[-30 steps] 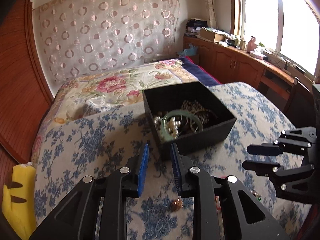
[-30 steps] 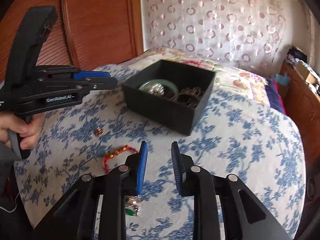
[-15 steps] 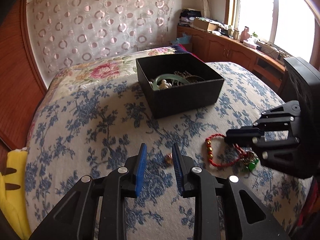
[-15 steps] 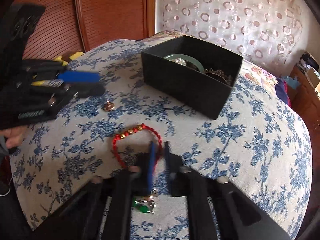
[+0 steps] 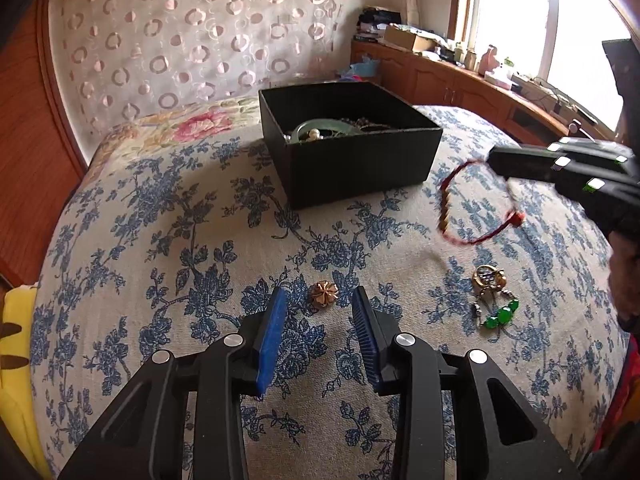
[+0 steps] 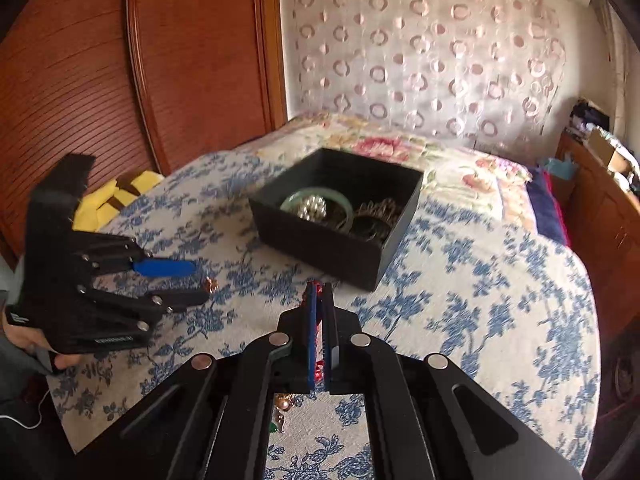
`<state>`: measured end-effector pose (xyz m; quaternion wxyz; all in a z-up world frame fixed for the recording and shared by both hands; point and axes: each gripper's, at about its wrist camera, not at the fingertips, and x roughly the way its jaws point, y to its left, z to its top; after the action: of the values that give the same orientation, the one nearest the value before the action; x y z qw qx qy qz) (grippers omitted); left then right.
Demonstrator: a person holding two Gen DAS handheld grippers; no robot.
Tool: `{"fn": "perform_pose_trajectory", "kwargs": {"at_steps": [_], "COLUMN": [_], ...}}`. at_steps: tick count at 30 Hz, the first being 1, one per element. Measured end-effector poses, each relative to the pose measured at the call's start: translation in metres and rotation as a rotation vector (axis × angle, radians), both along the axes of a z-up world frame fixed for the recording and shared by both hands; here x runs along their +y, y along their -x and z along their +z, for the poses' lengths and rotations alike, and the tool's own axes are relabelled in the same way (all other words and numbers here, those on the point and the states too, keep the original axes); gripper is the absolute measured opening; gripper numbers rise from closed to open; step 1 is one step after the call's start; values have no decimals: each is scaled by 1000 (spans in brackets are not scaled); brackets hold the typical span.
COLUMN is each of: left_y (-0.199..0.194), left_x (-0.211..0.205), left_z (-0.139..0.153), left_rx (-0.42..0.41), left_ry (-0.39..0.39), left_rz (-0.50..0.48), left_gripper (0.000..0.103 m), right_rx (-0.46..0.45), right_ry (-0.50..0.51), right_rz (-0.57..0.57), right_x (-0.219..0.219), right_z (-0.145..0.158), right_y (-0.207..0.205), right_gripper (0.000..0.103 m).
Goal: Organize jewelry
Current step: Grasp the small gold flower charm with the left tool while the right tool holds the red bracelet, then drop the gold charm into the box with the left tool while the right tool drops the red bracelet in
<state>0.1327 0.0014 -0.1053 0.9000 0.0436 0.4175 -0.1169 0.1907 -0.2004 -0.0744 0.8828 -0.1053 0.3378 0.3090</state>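
One red bracelet — gold beads — dangles from right gripper.

Left wrist view: low over bed, near edge, facing curtain. Right wrist view: higher, from right, same facing. Both share box.

Bedroom: circle-patterned curtain on far wall, bright window right above wooden cabinets, reddish wood panelling left.

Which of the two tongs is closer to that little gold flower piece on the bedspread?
Left. The left tongs sit open with the gold flower piece between their tips. The right tongs are off to its right, raised, gripping the red bracelet.
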Motion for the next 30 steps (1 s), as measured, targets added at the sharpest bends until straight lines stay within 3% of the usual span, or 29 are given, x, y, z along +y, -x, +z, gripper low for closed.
{"fn": "perform_pose_trajectory", "kwargs": {"at_steps": [10,11,12,20,30], "left_y": [-10,-9,-9,-12,-22], "left_x": [-1,-1,-1,-4,-4], "left_z": [-4,-4,-3,6,33], "left_rx": [7,7,6,-28,-87], "left_ry": [-6,-5,-3,-1,10], "left_rz": [2,1,0,8,23], "left_gripper": [32,26,14,14,14], "right_rx": [-43,-41,-40,-30,-72], "right_ry": [-1,1,2,3,-11], "right_rz": [5,5,4,-4,-42], "right_x": [4,4,4,3,7], "right_z": [10,10,9,6,27], "right_y": [7,7,7,1,-32], "right_gripper": [3,3,3,3,3]}}
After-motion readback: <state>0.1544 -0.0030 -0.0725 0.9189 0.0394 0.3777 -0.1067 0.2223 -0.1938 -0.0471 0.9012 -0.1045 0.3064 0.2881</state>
